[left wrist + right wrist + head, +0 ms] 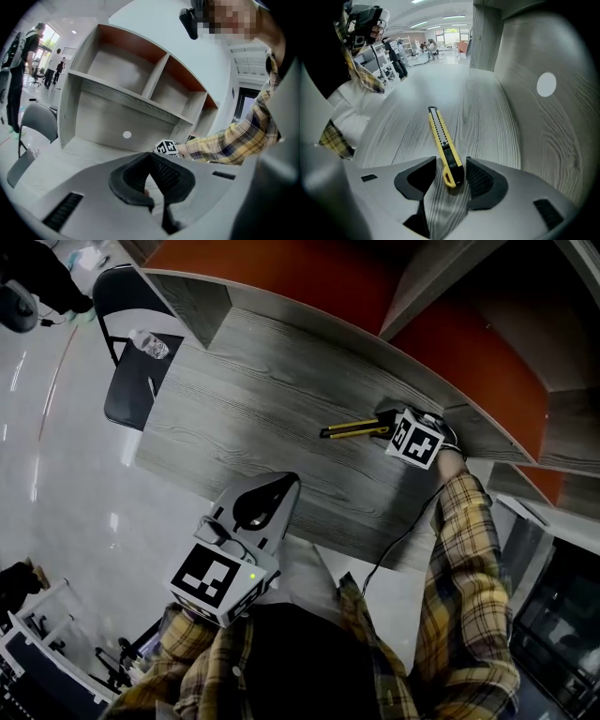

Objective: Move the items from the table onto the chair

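A yellow and black utility knife (352, 430) lies flat on the grey wood-grain table (253, 381), near its back right edge. My right gripper (382, 423) is open around the knife's rear end; in the right gripper view the knife (443, 145) rests between the pads of the gripper (450, 171) without being pressed. My left gripper (281, 486) hovers over the table's front edge, shut with nothing in it, its pads meeting at the tips (150, 159). The dark chair (131, 395) stands past the table's left end with a clear water bottle (150, 343) on its seat.
A grey shelf unit with orange back panels (487, 362) rises along the table's far side. A thin pen-like item (151, 387) also lies on the chair seat. People stand far off on the glossy white floor (66, 474).
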### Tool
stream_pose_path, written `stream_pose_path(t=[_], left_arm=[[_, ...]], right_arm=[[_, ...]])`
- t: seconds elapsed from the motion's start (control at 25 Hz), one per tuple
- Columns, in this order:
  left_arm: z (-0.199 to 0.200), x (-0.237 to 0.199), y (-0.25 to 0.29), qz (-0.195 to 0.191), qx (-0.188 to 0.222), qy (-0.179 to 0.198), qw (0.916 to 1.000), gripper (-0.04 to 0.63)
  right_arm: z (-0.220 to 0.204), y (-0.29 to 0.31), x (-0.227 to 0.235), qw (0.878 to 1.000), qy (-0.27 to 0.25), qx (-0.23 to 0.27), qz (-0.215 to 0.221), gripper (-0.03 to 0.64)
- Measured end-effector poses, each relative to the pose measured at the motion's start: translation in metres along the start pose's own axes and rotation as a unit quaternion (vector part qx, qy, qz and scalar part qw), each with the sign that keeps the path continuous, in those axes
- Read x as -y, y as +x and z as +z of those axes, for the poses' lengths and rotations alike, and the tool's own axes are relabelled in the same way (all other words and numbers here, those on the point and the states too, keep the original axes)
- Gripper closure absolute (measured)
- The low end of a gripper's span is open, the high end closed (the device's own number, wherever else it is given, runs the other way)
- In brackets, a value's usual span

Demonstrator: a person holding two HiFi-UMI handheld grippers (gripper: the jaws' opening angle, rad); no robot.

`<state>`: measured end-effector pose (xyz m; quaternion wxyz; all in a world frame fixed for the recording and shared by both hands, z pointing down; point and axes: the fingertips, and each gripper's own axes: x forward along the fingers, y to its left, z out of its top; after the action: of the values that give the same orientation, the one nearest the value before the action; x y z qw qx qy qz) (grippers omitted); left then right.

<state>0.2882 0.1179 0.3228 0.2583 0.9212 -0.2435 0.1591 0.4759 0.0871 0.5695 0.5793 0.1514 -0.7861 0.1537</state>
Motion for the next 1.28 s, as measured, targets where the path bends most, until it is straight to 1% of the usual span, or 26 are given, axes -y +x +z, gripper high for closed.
stream_pose_path(t=[0.16, 0.28, 0.36, 0.48, 0.6, 0.72, 0.8, 0.92, 1.04, 1.08, 1.16, 1.28], left_arm=[[-0.002, -0.004, 0.001, 0.007, 0.002, -0.006, 1.0000, 0.592], [-0.003, -0.004, 0.003, 0.007, 0.003, -0.006, 0.9999, 0.592], [-0.003, -0.003, 0.004, 0.006, 0.002, -0.005, 1.0000, 0.592], [-0.001, -0.001, 0.004, 0.003, 0.003, -0.003, 1.0000, 0.592], [0.002, 0.002, 0.003, 0.002, 0.006, 0.001, 1.0000, 0.592], [0.005, 0.005, -0.002, 0.000, 0.011, 0.006, 0.9999, 0.592], [0.009, 0.004, -0.006, -0.001, 0.014, 0.009, 0.9999, 0.592], [0.013, 0.005, -0.013, -0.004, 0.021, 0.014, 0.9997, 0.592], [0.018, 0.010, -0.020, -0.010, 0.026, 0.020, 0.9994, 0.592], [0.020, 0.011, -0.022, -0.012, 0.029, 0.022, 0.9993, 0.592], [0.025, 0.015, -0.026, -0.018, 0.034, 0.025, 0.9990, 0.592], [0.030, 0.020, -0.033, -0.026, 0.039, 0.033, 0.9984, 0.592]], right_arm=[[0.000, 0.007, -0.001, 1.000, -0.016, -0.012, 0.019, 0.428], [0.001, 0.006, 0.001, 0.999, -0.019, -0.015, 0.020, 0.431], [0.001, 0.007, 0.002, 0.999, -0.017, -0.023, 0.018, 0.459], [0.002, 0.007, 0.002, 0.999, -0.007, -0.037, 0.013, 0.477], [0.001, 0.005, -0.001, 0.999, 0.025, -0.041, 0.002, 0.480], [-0.002, 0.004, -0.007, 0.996, 0.088, -0.025, -0.005, 0.482], [-0.004, 0.001, -0.011, 0.990, 0.137, -0.012, -0.012, 0.482], [-0.007, -0.006, -0.020, 0.977, 0.211, 0.009, -0.016, 0.482], [-0.009, -0.012, -0.034, 0.957, 0.286, 0.042, -0.012, 0.482], [-0.009, -0.015, -0.039, 0.948, 0.313, 0.057, -0.010, 0.482], [-0.008, -0.021, -0.047, 0.926, 0.367, 0.089, -0.006, 0.482], [-0.004, -0.029, -0.060, 0.887, 0.441, 0.138, 0.003, 0.482]])
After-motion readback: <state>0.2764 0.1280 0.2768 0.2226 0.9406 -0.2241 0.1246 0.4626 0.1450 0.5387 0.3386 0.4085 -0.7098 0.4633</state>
